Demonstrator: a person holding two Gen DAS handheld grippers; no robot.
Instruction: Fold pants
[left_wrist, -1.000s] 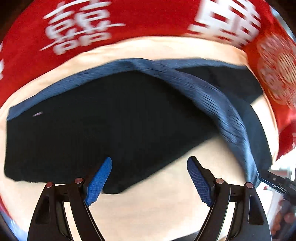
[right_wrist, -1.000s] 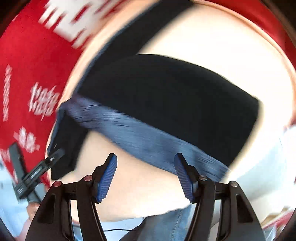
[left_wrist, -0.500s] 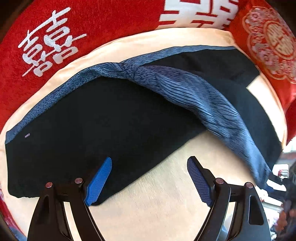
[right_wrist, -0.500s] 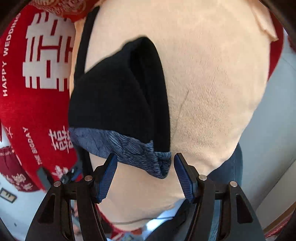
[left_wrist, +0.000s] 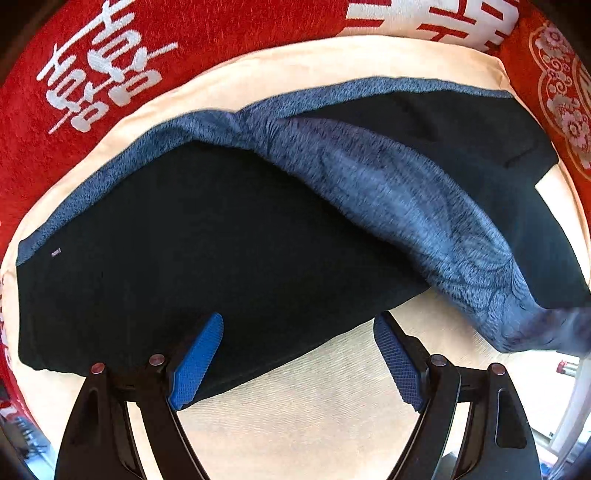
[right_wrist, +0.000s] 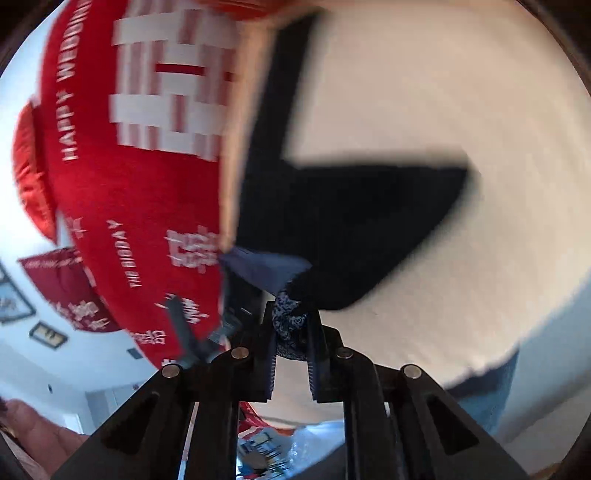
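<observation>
A pair of black fabric pants with a mottled blue-grey waistband (left_wrist: 229, 236) lies spread across a cream-coloured cushioned surface (left_wrist: 332, 406), which is bordered by a red cloth printed with white characters (left_wrist: 110, 74). The left tool (left_wrist: 299, 354) hovers low over the near hem of the pants, its blue ribbed pads (left_wrist: 195, 360) spread wide and gripping nothing, one pad over the black fabric and the other over bare cream cloth. A broad fold of the blue-grey band runs from the middle of the garment down toward the right edge of the left view, raised off the dark fabric beneath. At that end the right tool (right_wrist: 290, 332) is pressed together on a bunched corner of the patterned waistband, the pants (right_wrist: 351, 229) stretching away from its tips across the cream surface (this view is blurred). The red cloth (right_wrist: 122, 192), lettered "HAPPY WEDDING", fills the left of the right wrist view.
</observation>
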